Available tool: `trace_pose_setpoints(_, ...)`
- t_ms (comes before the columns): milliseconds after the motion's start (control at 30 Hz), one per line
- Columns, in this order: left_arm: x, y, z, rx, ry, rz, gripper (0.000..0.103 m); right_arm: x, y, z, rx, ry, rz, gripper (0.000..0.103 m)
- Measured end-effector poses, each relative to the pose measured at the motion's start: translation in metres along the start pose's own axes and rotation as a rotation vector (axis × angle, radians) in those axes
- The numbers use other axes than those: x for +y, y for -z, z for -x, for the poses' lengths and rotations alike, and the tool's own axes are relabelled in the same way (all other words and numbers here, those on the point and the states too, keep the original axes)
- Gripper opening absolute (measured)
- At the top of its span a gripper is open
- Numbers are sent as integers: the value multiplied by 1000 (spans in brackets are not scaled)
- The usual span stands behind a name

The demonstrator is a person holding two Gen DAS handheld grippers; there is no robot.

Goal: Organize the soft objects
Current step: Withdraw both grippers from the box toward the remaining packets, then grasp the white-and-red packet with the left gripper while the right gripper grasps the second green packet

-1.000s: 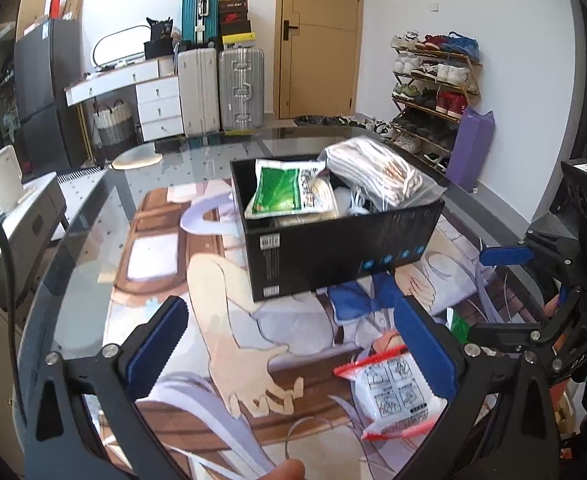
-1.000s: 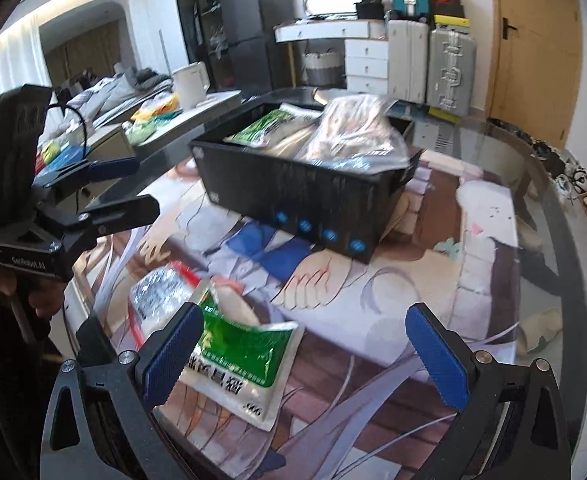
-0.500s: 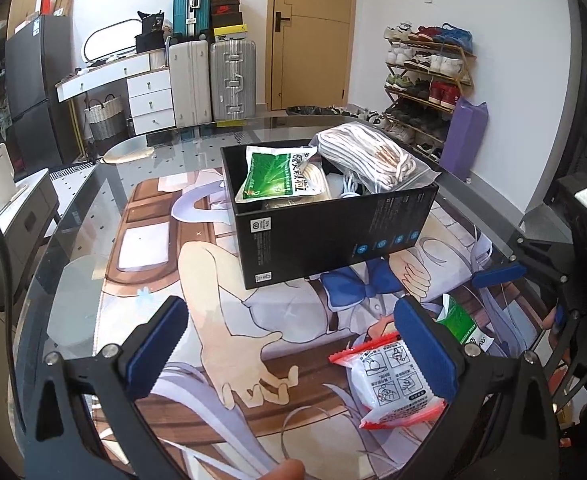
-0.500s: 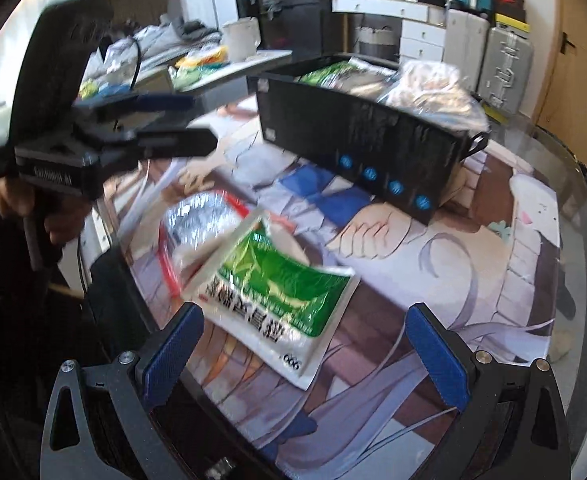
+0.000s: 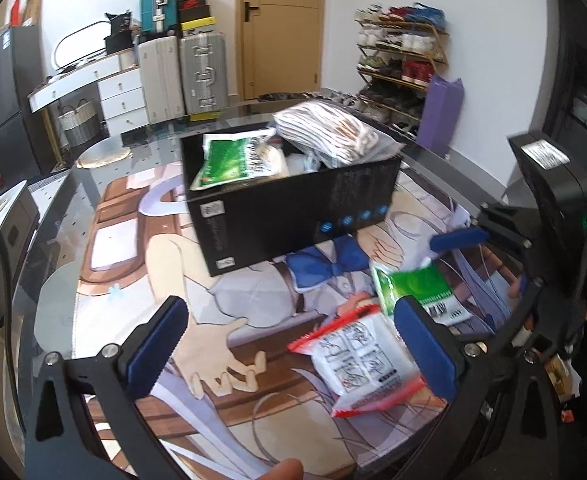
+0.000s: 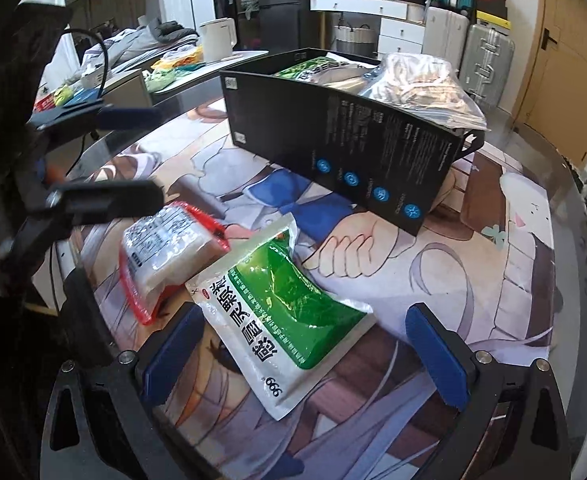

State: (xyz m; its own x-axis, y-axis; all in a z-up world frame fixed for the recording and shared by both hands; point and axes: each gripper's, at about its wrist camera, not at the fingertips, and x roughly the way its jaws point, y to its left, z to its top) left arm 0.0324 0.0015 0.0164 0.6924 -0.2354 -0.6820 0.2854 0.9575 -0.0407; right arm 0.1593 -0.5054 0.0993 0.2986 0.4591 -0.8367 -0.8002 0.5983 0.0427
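A black box (image 5: 293,216) (image 6: 345,152) stands on the printed mat; it holds a green pouch (image 5: 233,160) and a bagged striped cloth (image 5: 325,132). Nearer lie a second green pouch (image 6: 289,312) (image 5: 417,292) and a red-edged white pack (image 6: 169,244) (image 5: 357,364), side by side and flat on the mat. My right gripper (image 6: 305,356) is open, low over the mat, and the loose green pouch reaches in between its fingers. My left gripper (image 5: 291,344) (image 6: 133,156) is open with nothing in it. Its right finger (image 5: 425,344) hangs over the white pack's edge.
The mat (image 5: 141,320) covers a round glass table whose rim (image 6: 573,240) curves close on the right. A side counter with a white kettle (image 6: 217,38) stands beyond the left gripper. Suitcases (image 5: 201,68), drawers and a shoe rack (image 5: 401,60) line the far walls.
The right gripper has dropped and closed in on the loose green pouch, which now lies between its fingers. The left gripper has shifted right, toward the white pack.
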Motion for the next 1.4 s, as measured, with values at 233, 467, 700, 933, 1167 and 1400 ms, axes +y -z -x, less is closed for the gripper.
trace_pose_setpoints(233, -9, 5, -6, 42, 9, -32, 103, -19, -2, -1, 3, 65, -83, 103)
trace_pose_setpoints(467, -22, 12, -13, 88, 17, -74, 103, -33, -2, 1, 3, 97, -123, 103)
trace_pose_setpoints(700, -17, 16, -19, 138, -1, -88, 103, -26, 0, 0, 1, 75, -106, 102)
trace_pose_setpoints(933, -2, 14, -24, 145, -51, -46, 103, -23, 1, 0, 5, 75, -97, 102)
trace_pose_setpoints(1167, 5, 13, -32, 162, -44, -26, 102, -3, 1, 1, 18, 21, -26, 102)
trace_pose_setpoints(1400, 7, 15, -33, 167, -38, -33, 101, 3, -1, -1, 4, 18, -12, 103)
